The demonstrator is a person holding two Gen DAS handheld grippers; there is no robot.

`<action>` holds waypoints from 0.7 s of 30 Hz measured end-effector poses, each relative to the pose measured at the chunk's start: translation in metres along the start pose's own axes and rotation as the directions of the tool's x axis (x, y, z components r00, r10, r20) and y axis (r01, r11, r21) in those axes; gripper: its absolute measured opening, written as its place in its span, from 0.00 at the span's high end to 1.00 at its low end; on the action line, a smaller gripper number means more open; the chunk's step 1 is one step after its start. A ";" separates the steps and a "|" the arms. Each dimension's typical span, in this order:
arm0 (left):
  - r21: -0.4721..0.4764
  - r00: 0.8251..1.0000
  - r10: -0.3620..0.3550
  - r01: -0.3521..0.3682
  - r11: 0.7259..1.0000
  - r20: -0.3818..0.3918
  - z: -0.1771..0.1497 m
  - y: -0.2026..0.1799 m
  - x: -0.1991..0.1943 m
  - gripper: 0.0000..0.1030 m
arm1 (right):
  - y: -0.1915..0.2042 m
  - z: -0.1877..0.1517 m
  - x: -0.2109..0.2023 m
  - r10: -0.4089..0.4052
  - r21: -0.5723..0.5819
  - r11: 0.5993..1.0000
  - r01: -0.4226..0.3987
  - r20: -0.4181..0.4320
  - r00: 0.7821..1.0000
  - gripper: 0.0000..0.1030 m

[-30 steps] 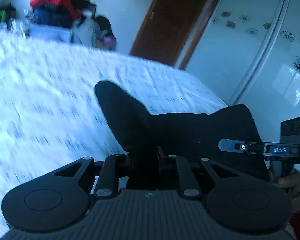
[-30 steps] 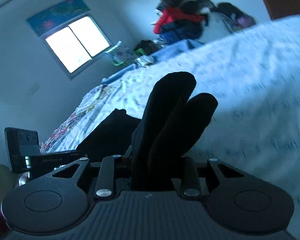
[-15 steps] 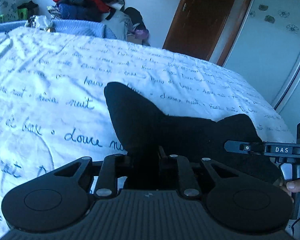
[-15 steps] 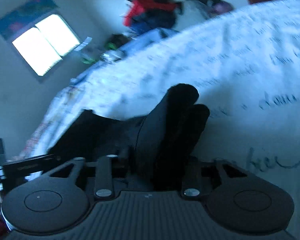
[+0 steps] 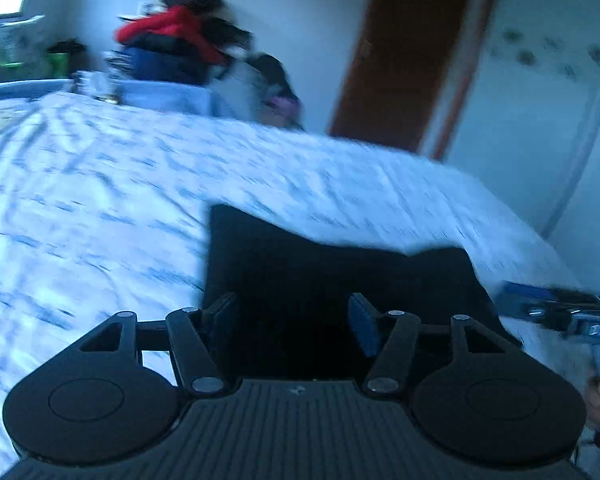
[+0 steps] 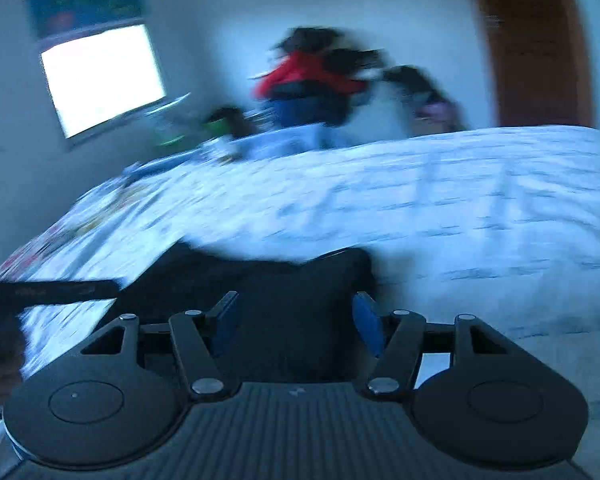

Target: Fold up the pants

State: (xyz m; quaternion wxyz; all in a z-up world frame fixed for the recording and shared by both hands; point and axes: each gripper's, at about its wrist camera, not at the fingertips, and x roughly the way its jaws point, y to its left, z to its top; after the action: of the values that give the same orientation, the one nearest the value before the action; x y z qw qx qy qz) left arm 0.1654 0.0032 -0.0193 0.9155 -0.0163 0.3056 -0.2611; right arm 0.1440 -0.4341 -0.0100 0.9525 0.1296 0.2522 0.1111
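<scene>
The black pants (image 5: pixel 340 280) lie flat on the white printed bedspread (image 5: pixel 100 208), close in front of both cameras; they also show in the right wrist view (image 6: pixel 284 292). My left gripper (image 5: pixel 294 320) is open, its blue-padded fingers spread just above the near edge of the pants, holding nothing. My right gripper (image 6: pixel 296 320) is open too, over the other near corner of the pants. The right gripper also shows at the right edge of the left wrist view (image 5: pixel 572 316). Both views are motion-blurred.
A pile of red and dark clothes (image 5: pixel 180 48) stands beyond the far side of the bed. A brown door (image 5: pixel 416 48) and a white wardrobe (image 5: pixel 548 92) are at the right. A bright window (image 6: pixel 100 76) is on the far wall.
Both grippers have opened and let go of the pants. The raised folds they held now lie flat on the bed. Both cameras are moving, so the views are blurred.
</scene>
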 end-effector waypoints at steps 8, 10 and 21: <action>0.138 0.992 0.124 -0.118 0.983 -0.035 -0.018 -0.034 0.008 0.32 | 0.030 -0.014 0.020 -0.133 -0.135 0.984 0.119 -0.102 0.986 0.41; 0.126 0.989 0.145 -0.141 0.982 -0.021 -0.021 -0.042 0.000 0.16 | 0.038 -0.014 0.012 -0.098 -0.137 0.987 0.089 -0.060 0.993 0.41; 0.090 0.968 0.248 -0.245 0.965 -0.030 -0.032 -0.054 0.000 0.08 | 0.055 -0.027 0.013 -0.162 -0.139 0.978 0.153 -0.054 0.985 0.34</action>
State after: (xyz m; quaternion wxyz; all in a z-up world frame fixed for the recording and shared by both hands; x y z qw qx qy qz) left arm 0.1223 -0.0391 -0.0349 0.9343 0.0664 0.3124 -0.1584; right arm 0.1335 -0.3736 -0.0216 0.9561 0.0411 0.2846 0.0560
